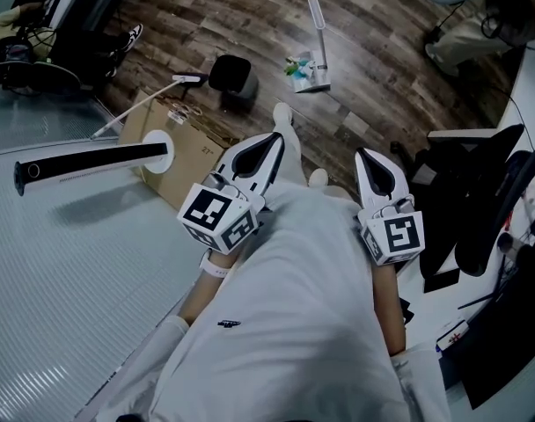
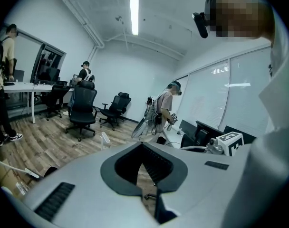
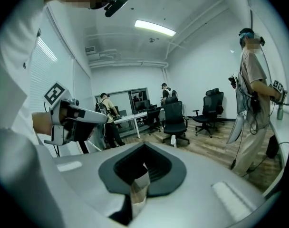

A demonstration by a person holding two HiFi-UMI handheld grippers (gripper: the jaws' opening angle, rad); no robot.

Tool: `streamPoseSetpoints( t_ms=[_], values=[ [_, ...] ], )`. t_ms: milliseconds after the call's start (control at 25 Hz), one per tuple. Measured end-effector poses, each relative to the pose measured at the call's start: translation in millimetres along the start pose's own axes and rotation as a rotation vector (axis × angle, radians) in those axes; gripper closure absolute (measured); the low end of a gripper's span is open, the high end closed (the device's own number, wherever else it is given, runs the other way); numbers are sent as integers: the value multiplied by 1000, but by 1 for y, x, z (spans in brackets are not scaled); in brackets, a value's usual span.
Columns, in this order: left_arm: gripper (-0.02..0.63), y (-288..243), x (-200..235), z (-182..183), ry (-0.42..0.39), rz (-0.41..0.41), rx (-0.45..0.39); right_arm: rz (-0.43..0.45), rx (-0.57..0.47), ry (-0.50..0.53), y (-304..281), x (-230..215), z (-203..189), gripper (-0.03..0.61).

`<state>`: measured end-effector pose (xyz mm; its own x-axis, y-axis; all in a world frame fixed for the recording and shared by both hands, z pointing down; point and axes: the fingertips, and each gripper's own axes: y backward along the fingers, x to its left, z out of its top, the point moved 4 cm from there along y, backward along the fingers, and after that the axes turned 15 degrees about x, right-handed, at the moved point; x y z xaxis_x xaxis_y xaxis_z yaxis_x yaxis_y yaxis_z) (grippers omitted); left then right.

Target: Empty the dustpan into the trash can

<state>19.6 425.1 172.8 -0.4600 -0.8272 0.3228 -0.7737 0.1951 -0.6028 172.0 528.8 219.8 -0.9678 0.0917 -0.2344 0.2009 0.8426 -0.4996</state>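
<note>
While left claw [image 1: 275,139], right claw [image 1: 371,154] closed — dustpan [image 1: 314,81] well ahead.

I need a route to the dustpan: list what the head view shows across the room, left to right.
Black pole → black trash can → white dustpan → black office chair.

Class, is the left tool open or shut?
Shut: in its own view the left tool has its jaws closed together, with nothing held.
</note>
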Motion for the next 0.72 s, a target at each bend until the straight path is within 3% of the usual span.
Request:
streamPoseSetpoints(
  t_ms=[280,560,720],
  values=[
    [611,-22,50,37,15,-16,-9,-1,19,5,-43,-18,37,568],
    [611,-39,117,87,-9,-22,-46,36,-19,51,-95,-23,101,568],
    [611,-47,158,111,16,-61,-57,5,-8,69,-131,-23,137,568]
  ],
)
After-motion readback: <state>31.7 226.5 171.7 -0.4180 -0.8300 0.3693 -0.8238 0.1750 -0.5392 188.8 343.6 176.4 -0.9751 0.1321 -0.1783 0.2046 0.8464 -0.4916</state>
